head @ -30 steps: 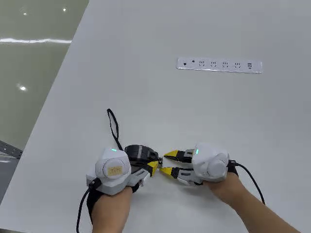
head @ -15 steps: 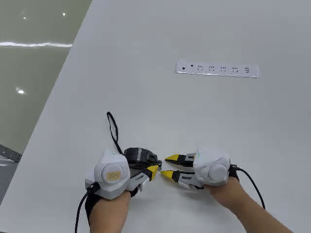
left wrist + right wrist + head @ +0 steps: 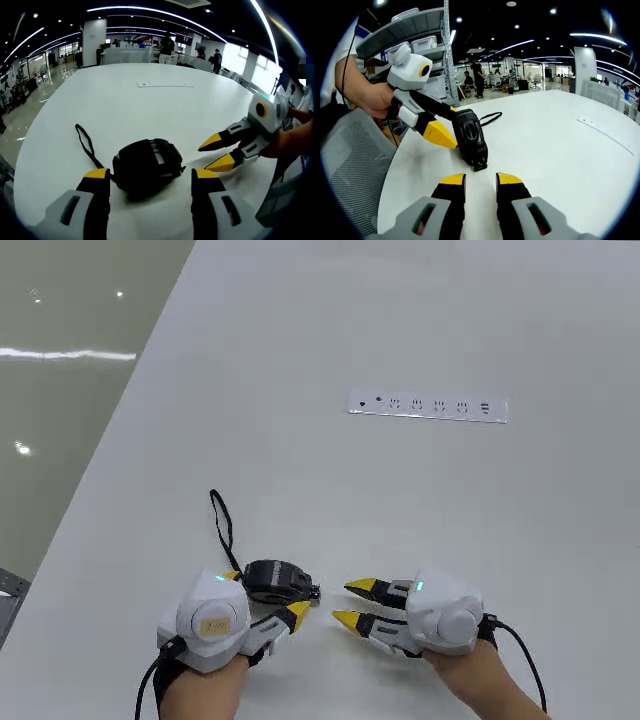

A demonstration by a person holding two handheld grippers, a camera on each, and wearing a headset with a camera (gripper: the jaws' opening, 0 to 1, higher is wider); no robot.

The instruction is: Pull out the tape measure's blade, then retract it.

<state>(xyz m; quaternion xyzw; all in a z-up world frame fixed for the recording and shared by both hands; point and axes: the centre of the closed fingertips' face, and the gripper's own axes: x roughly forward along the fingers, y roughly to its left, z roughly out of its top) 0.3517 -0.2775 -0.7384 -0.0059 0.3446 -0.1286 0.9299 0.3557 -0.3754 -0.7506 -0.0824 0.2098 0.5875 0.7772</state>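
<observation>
A black tape measure [image 3: 277, 580] [image 3: 145, 162] [image 3: 470, 135] lies on the white table, its blade fully in and its black wrist strap [image 3: 222, 522] trailing away. My left gripper [image 3: 265, 593] [image 3: 152, 175] is open, one yellow-tipped jaw on each side of the case and apart from it. My right gripper [image 3: 352, 602] [image 3: 481, 179] faces the case's blade end from the right. It stands open with a narrow gap, holds nothing, and sits a short way off the case.
A white power strip [image 3: 428, 406] [image 3: 165, 84] [image 3: 607, 131] lies flat farther back on the table. The table's left edge [image 3: 100, 480] drops to a shiny floor. People and office shelving stand far behind in the gripper views.
My left gripper has drawn back and its jaws now stand apart from the case. The right gripper has backed slightly away from the blade end. The head camera has tilted.
</observation>
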